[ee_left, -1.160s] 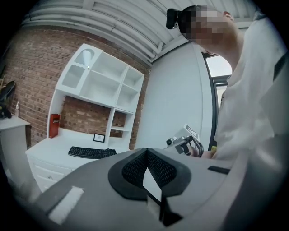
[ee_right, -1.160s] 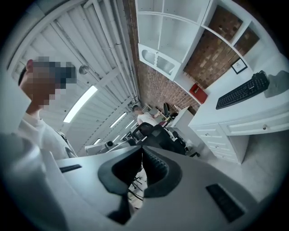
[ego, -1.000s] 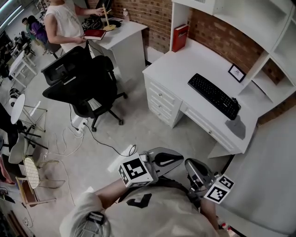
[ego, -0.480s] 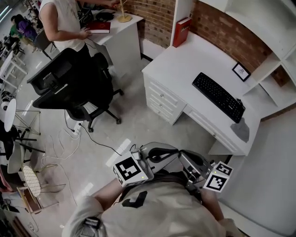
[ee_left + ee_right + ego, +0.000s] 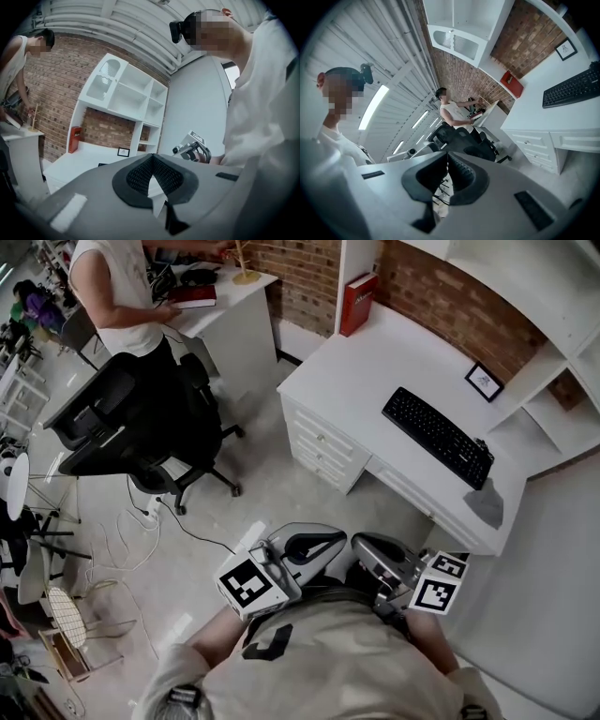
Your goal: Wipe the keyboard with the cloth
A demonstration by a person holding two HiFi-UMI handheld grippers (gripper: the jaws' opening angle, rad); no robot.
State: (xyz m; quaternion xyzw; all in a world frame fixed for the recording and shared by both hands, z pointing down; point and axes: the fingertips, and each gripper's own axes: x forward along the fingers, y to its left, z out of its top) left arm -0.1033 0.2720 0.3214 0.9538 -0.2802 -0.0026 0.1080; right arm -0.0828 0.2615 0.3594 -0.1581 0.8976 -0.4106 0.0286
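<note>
Both have shifted left in the head view: left gripper and right gripper, each pressed together and empty, well apart from the keyboard

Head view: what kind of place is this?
Probably an open office or lab: white desk with black keyboard against a brick wall, black office chair, second desk nearby.

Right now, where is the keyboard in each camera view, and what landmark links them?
Head view: keyboard upper right, on the white desk.
Left gripper view: probably the dark sliver left of centre, mostly hidden.
Right gripper view: right edge, upper half.
Shared landmark: red book.
</note>
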